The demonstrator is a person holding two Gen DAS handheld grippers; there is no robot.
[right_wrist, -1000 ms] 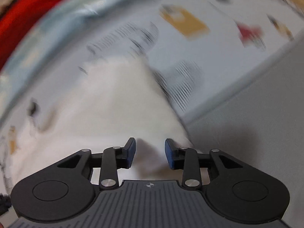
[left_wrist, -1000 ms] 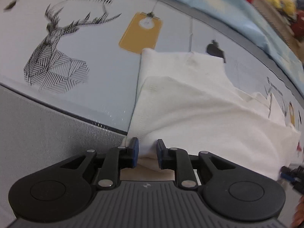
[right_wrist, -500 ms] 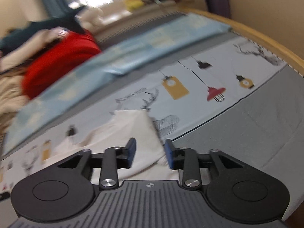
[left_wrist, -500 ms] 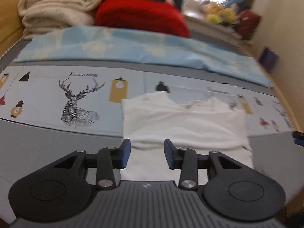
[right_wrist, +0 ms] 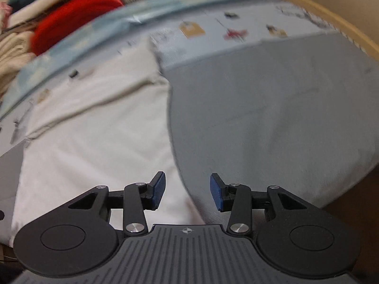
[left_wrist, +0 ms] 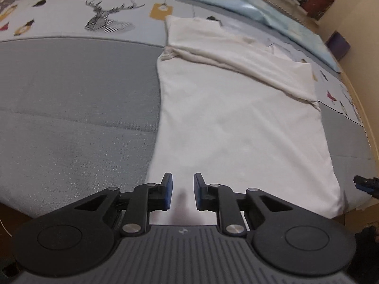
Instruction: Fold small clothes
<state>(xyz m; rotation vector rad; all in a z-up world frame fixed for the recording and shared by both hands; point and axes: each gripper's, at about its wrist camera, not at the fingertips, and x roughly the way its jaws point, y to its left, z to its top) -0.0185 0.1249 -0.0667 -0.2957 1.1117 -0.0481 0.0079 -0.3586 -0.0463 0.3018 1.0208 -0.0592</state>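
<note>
The left gripper [left_wrist: 182, 193] hovers at the near hem of the white garment [left_wrist: 236, 123], its blue-padded fingers [left_wrist: 167, 190] parted by a narrow gap with nothing between them, only cloth showing beyond. The right gripper [right_wrist: 187, 191] has its jaws spread wider, also empty, and straddles the garment's near right corner: its left pad lies over white cloth, its right pad over the grey bedcover [right_wrist: 272, 118]. In the left wrist view the garment spreads from 6 o'clock up toward 12 o'clock, lying flat on the bed, with its far part folded back on itself so that a doubled band with a rolled edge [left_wrist: 236, 56] runs across it from 11 o'clock to 2 o'clock. The right gripper's blue tip [left_wrist: 366, 185] peeks in at 3 o'clock, just beside the garment's right edge. Beyond the fold lies a pale printed sheet bearing a stag drawing [left_wrist: 107, 15] at 11 o'clock and a mustard tag [left_wrist: 161, 11] near 12 o'clock. In the blurred right wrist view, a red bundle [right_wrist: 75, 16] sits at 10 o'clock beyond a light blue strip [right_wrist: 165, 7].
</note>
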